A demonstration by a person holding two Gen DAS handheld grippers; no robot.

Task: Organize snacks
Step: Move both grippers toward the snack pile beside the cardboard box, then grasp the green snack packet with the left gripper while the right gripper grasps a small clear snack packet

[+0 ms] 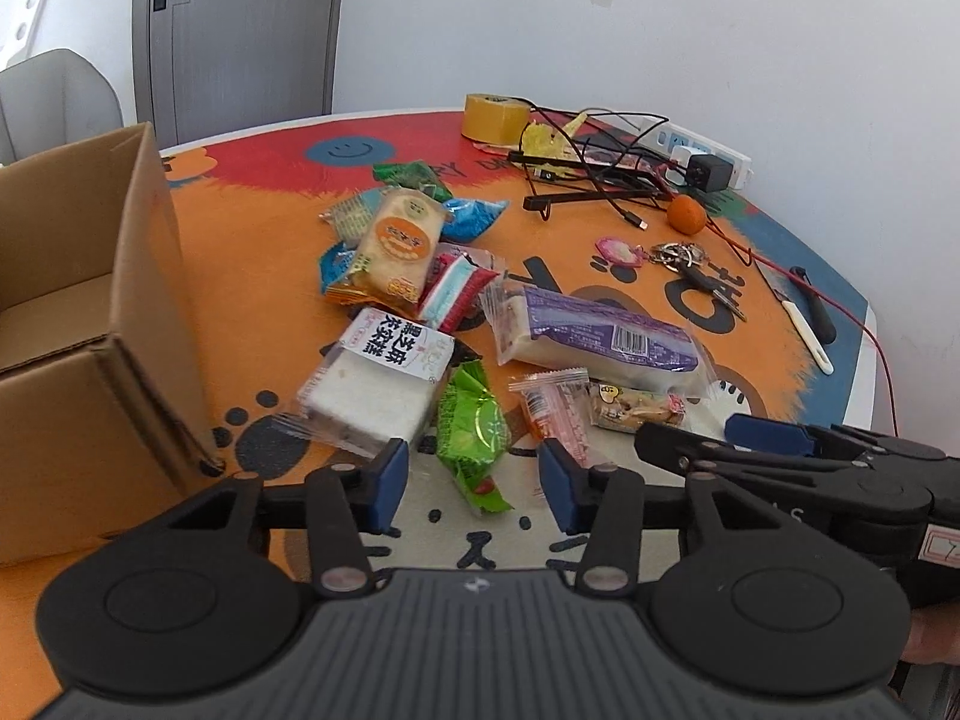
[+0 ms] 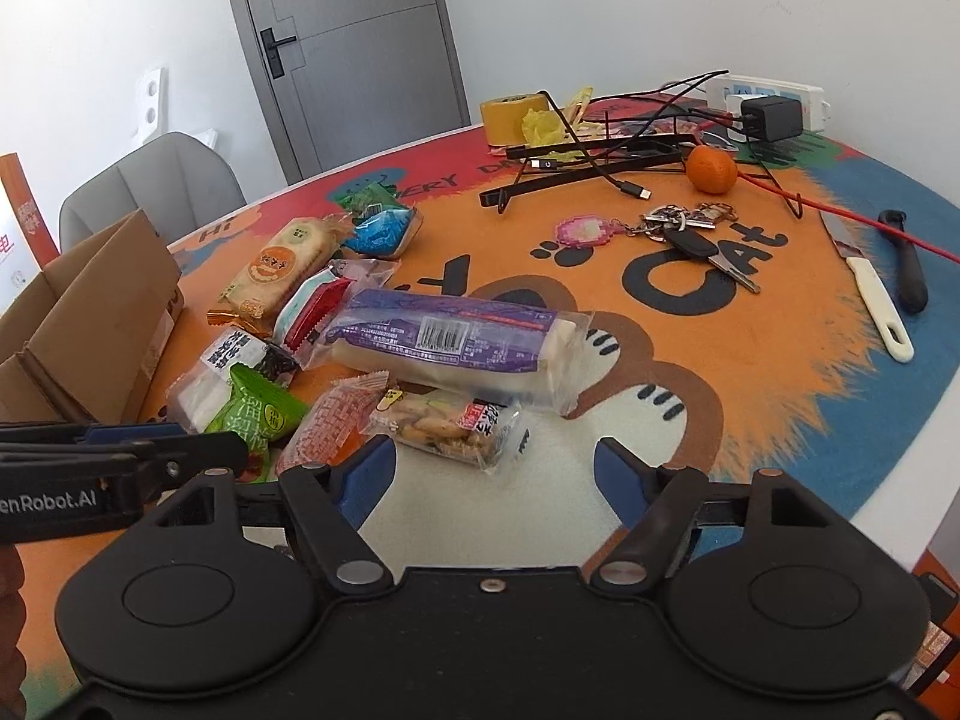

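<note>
Both released, the left gripper (image 1: 474, 480) is hovering over the crinkly green foil snack packet (image 1: 471, 432); the right gripper (image 2: 495, 474) is waiting. Next likely: grasping it for the open brown cardboard box (image 1: 90, 312).

The orange tabletop mat (image 2: 780, 324) bears a large black "CAT" and, on its far red band, "VERY". The left tongs (image 2: 234, 456), seen from the right wrist view, carry white lettering "enRobot.AI". Black Chinese characters fill the white label of the rice cake packet (image 1: 372, 384); the purple bread wrapper (image 2: 450, 342) carries a barcode.
</note>
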